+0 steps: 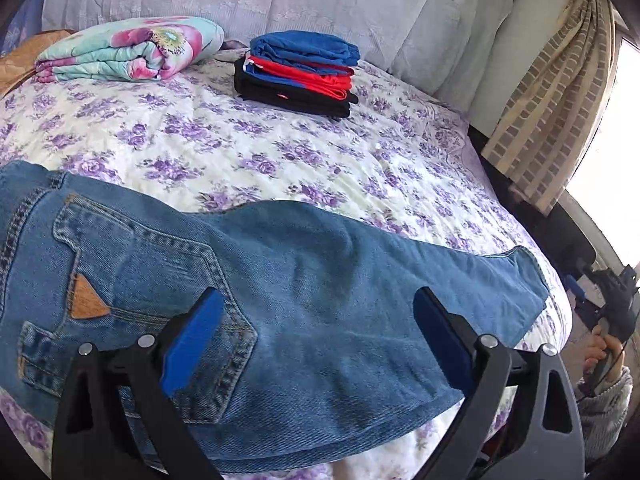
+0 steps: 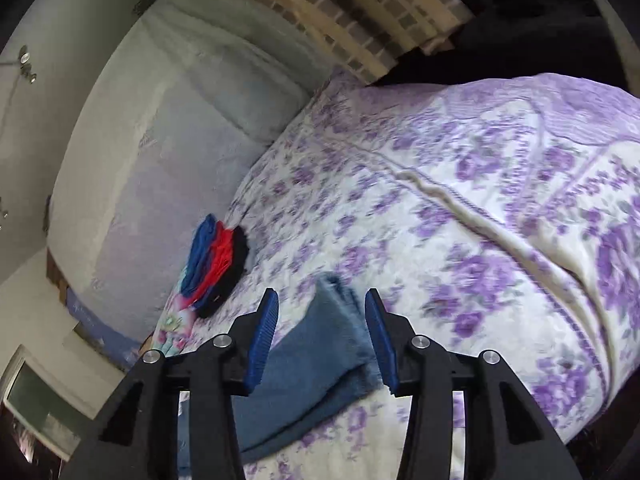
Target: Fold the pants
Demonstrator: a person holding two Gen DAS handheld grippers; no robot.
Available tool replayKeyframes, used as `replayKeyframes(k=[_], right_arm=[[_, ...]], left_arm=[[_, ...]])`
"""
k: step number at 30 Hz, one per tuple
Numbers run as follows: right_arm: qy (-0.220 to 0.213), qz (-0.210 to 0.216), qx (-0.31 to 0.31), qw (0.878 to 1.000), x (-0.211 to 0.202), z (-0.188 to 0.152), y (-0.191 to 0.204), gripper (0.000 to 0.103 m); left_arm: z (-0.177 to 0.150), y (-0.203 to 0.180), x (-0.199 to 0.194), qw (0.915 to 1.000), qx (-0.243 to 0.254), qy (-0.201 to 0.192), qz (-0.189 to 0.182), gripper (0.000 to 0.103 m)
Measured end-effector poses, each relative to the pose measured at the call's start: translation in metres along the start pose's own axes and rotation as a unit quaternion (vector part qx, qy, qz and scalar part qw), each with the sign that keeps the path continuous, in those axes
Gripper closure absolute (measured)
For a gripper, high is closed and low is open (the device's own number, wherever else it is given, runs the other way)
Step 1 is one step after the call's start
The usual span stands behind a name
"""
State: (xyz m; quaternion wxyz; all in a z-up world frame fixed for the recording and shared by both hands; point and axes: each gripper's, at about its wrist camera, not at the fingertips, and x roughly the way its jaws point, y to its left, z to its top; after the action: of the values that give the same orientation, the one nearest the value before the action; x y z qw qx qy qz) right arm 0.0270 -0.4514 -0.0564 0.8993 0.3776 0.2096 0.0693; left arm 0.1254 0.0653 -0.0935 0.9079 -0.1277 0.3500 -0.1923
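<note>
Now the jeans (image 1: pixel 304 288) lay flat on the bed (image 1: pixel 240 152); left tongs (image 1: pixel 316 340) and right tongs (image 2: pixel 320 332) were held apart, empty. The hem at three o'clock should be pinched squarely.

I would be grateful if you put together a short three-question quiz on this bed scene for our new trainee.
1. True or false: the jeans lie spread flat on the bedspread, held by neither gripper.
2. Which colour tops the folded stack? A red, B blue, C black.
3. Fill in: the left gripper has its jaws ____.

Key
1. True: both the left and the right gripper stand clear of the denim.
2. B
3. open
</note>
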Motion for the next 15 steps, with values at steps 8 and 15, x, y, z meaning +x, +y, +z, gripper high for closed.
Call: replayKeyframes(k=[8, 15], right_arm=[[0.330, 0.199, -0.085, 0.919, 0.201, -0.061, 0.163, 0.040], [0.481, 0.210, -0.141, 0.840, 0.317, -0.109, 0.241, 0.034]], left_arm=[[-0.026, -0.002, 0.006, 0.9957, 0.071, 0.003, 0.059, 0.009], [-0.037, -0.004, 0.007, 0.9921, 0.107, -0.018, 0.064, 0.005]])
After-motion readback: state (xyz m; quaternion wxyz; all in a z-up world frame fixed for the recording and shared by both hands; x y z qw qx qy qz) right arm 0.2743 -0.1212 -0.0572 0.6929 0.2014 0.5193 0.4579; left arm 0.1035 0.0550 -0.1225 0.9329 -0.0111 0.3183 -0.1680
